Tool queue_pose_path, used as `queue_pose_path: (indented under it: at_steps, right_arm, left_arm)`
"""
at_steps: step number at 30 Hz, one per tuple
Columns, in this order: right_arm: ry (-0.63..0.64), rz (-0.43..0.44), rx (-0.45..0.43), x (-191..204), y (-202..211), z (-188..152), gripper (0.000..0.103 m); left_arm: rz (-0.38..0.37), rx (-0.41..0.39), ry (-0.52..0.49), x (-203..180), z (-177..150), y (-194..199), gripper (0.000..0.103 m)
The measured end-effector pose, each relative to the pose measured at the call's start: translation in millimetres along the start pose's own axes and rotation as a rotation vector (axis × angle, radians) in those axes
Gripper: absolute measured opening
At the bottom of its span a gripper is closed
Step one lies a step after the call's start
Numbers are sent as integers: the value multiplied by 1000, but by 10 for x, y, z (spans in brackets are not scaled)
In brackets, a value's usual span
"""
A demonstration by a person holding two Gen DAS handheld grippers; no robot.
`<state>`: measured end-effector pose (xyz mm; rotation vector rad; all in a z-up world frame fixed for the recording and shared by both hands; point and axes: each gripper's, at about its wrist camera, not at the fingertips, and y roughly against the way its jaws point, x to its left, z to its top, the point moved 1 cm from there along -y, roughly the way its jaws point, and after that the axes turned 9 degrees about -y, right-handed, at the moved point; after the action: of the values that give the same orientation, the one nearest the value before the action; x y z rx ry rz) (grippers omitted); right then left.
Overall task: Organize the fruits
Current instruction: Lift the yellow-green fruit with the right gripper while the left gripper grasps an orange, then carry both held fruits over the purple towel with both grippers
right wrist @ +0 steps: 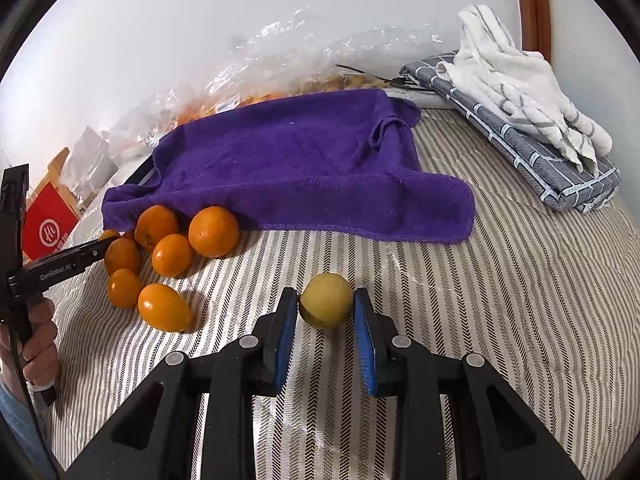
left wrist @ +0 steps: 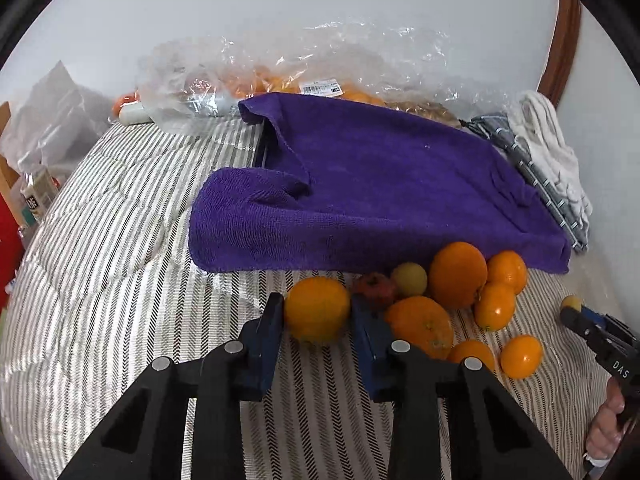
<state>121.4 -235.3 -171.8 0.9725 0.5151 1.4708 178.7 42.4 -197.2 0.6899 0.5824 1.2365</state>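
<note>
A pile of oranges (left wrist: 458, 274) and small mandarins (left wrist: 520, 356) lies on the striped bedspread in front of a purple towel (left wrist: 380, 184). My left gripper (left wrist: 318, 312) is closed around a large orange (left wrist: 316, 308) at the pile's left edge. A dark red fruit (left wrist: 374, 288) and a pale yellow fruit (left wrist: 409, 279) sit in the pile. My right gripper (right wrist: 326, 304) holds a pale yellow round fruit (right wrist: 326, 300) between its blue pads, to the right of the pile (right wrist: 172, 256). It also shows in the left wrist view (left wrist: 570, 306).
A clear plastic bag (left wrist: 288, 76) with more oranges lies behind the towel by the wall. Folded grey and white cloths (right wrist: 520, 112) lie at the back right. A red box (right wrist: 48, 228) and bags stand at the left. The striped bedspread (right wrist: 500, 320) is bare at the right.
</note>
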Motion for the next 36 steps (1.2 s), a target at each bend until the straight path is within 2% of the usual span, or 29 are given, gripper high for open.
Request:
queue_pose_path:
  at_steps: [5, 14, 17, 19, 22, 25, 27, 30, 33, 36]
  right_arm:
    - [11, 2, 8, 23, -17, -6, 29]
    - [13, 27, -13, 18, 22, -3, 29]
    - [33, -18, -7, 54, -2, 10, 28]
    - [32, -16, 0, 79, 21, 67, 28]
    - [44, -15, -19, 156, 155, 254, 28]
    - [85, -45, -83, 317, 357, 573, 28]
    - [94, -41, -103, 408, 430, 780, 28]
    - [113, -36, -133, 590, 497, 1126, 28]
    - [121, -16, -165, 778, 511, 1470, 28]
    - [127, 6, -183, 944, 458, 1789, 28]
  left_arm:
    - [-31, -26, 18, 10, -21, 61, 31]
    - [-17, -114, 4, -30, -18, 188, 31]
    - [-16, -152, -12, -68, 19, 262, 31]
    - [4, -161, -15, -73, 60, 322, 31]
    - [7, -165, -7, -67, 161, 516, 31]
    - [30, -203, -37, -78, 351, 763, 31]
    - [41, -224, -45, -59, 572, 933, 31]
    - [8, -260, -17, 16, 890, 1088, 31]
    - [37, -278, 6, 60, 1211, 1116, 31]
    - [57, -258, 15, 50, 1478, 1017, 31]
